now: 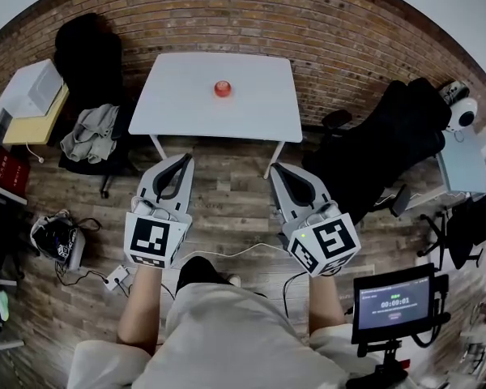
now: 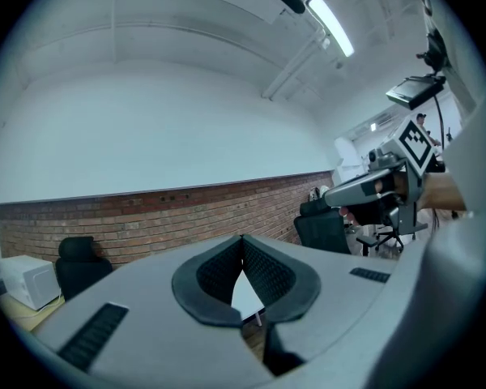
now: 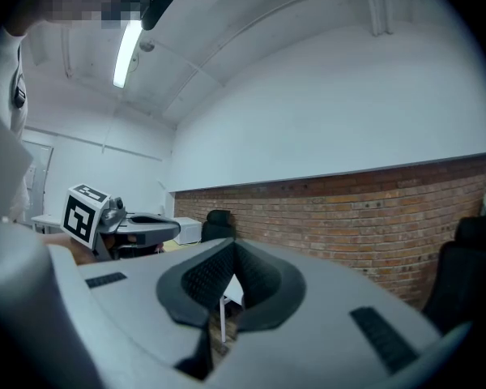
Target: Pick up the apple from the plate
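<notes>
Two grippers: left gripper (image 1: 186, 158) and right gripper (image 1: 275, 168), both clenched empty, level, approach apparently not begun.
Apple (image 1: 222, 88): mid-tabletop (image 1: 259, 108), well apart, easily reached.

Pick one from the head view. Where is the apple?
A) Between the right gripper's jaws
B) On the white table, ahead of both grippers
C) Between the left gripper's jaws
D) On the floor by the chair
B: the apple sits on the white table, beyond the left gripper and the right gripper, and each gripper's jaws are closed on nothing.
</notes>
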`<action>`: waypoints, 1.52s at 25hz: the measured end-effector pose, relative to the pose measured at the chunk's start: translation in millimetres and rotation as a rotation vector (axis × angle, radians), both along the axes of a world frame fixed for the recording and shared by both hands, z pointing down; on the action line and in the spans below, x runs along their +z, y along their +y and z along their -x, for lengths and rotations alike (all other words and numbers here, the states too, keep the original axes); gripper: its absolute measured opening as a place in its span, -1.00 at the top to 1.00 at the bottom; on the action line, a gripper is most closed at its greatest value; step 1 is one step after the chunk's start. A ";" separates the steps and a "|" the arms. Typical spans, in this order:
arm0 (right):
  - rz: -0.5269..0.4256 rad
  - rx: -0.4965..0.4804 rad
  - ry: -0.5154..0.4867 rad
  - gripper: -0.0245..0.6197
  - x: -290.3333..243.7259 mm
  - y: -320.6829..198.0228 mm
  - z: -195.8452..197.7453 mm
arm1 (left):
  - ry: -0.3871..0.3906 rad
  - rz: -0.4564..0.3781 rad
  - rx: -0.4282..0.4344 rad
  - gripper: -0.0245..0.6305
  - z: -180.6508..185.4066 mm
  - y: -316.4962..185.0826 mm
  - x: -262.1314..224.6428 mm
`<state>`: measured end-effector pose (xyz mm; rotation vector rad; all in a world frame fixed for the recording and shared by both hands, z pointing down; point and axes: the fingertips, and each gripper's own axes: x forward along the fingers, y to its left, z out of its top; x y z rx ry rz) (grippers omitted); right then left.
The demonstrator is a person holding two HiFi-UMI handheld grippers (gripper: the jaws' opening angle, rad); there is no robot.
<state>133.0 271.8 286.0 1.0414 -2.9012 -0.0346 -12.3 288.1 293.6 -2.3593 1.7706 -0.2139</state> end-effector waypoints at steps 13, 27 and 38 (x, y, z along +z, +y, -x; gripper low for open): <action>0.045 0.005 -0.012 0.92 14.0 -70.3 -5.7 | 0.022 0.032 0.037 0.91 -8.7 -74.4 21.5; 0.072 -0.013 -0.018 0.92 3.9 -213.5 66.9 | 0.043 0.044 0.102 0.91 50.0 -229.0 18.2; 0.085 0.002 -0.028 0.92 -5.6 -309.3 114.4 | 0.050 0.063 0.147 0.91 89.1 -328.4 12.2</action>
